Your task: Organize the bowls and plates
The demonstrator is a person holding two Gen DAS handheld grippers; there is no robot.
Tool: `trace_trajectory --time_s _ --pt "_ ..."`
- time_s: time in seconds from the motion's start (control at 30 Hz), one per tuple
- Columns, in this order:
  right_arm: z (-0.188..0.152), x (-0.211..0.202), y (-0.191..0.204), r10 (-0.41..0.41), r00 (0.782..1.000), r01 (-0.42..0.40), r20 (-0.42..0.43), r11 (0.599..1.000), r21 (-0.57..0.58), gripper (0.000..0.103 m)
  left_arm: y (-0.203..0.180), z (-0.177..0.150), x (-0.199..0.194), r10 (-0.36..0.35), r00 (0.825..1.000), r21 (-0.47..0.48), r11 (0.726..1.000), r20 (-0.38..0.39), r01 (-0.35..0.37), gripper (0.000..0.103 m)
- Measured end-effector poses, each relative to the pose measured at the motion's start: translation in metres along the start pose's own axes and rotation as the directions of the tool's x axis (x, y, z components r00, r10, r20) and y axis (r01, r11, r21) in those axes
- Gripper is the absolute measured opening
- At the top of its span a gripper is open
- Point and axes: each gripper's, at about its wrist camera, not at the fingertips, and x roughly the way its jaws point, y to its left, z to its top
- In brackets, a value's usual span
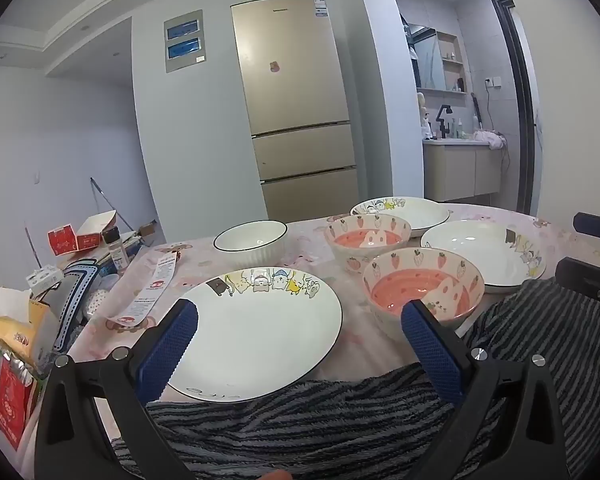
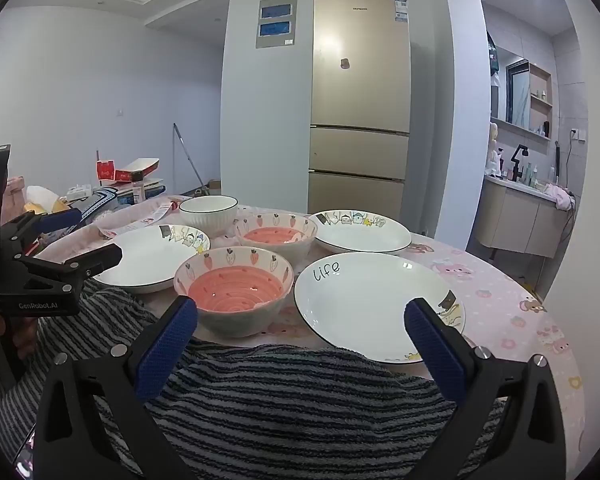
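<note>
On the pink tablecloth stand three white cartoon plates, two pink strawberry bowls and a white ribbed bowl. In the left wrist view my left gripper is open and empty over the near-left plate, with the near strawberry bowl by its right finger. The far strawberry bowl, white bowl, right plate and far plate lie beyond. In the right wrist view my right gripper is open and empty, between the near strawberry bowl and the "life" plate. The left gripper shows at left.
A grey striped towel covers the table's near edge under both grippers. Boxes, a spice bottle and packets crowd the table's left end. A paper leaflet lies left of the near-left plate. A fridge stands behind.
</note>
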Motion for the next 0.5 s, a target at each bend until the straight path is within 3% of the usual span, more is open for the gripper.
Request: trace_trajectory --time_s 0.5 --pt "-0.0005 -0.0017 -0.0020 0.004 1.000 -0.004 0.011 1.000 0.014 0.103 -0.0001 -0.0006 0.0072 -0.006 1.000 -0.017 1.000 -0.019 0.006 0.103"
